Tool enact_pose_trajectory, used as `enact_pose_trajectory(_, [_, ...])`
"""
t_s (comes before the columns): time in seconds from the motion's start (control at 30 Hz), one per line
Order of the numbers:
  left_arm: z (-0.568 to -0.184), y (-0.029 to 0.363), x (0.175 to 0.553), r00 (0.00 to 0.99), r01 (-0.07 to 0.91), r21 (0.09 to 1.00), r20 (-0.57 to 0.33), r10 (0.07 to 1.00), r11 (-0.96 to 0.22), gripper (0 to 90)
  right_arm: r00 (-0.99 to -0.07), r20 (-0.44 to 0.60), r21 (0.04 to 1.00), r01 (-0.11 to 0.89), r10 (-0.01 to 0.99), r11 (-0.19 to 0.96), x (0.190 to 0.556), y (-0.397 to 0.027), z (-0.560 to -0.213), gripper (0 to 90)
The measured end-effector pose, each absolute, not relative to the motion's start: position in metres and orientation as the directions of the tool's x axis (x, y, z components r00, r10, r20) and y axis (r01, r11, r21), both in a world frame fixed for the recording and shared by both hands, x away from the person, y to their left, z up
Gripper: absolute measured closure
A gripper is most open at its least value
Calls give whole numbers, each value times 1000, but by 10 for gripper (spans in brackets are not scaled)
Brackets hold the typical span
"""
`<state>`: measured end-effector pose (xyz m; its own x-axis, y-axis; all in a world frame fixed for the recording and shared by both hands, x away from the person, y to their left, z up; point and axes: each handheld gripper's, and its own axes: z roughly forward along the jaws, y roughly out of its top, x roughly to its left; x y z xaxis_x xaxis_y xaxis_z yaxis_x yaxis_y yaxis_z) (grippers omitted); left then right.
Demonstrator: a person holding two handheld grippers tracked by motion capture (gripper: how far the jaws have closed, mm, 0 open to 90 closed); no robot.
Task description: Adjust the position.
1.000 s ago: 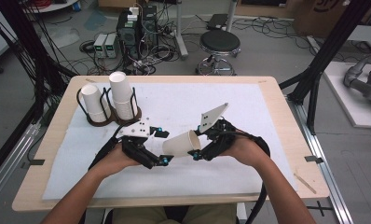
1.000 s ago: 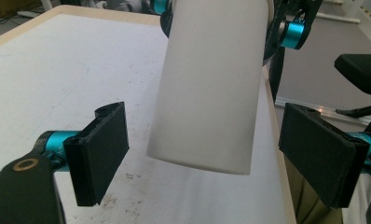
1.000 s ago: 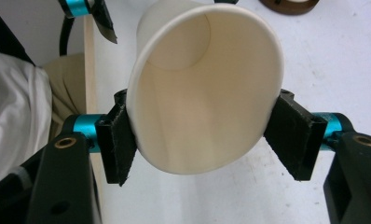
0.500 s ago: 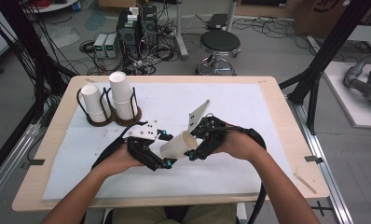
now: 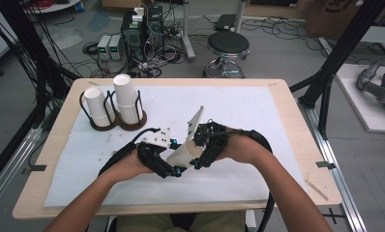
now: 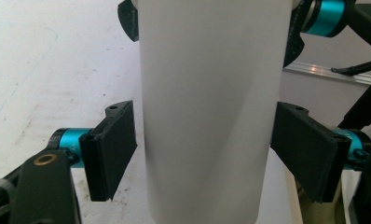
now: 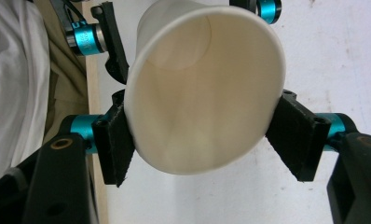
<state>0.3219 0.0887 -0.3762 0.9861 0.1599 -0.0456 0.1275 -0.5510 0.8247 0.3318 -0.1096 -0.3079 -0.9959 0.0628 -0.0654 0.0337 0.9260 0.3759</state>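
While the left tool (image 6: 204, 154) closes, paper cup (image 7: 204, 93) clamped in right tool (image 7: 204, 140), base hidden.

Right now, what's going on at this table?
A person with a gripper in each hand is passing a white paper cup between them above the white mat. The right gripper clamps the cup near its rim. The left gripper straddles the cup's body; its jaws have just been closing, with a slim gap left at one pad. Two more cups stand in a black wire holder at the table's far left.
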Motion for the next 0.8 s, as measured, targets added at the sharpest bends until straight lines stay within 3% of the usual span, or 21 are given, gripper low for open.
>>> enact_pose_trajectory(0.8, [-383, 80, 324, 990, 130, 800, -72, 121, -586, 345, -998, -56, 301, 21, 39, 953, 331, -98, -315, 298])
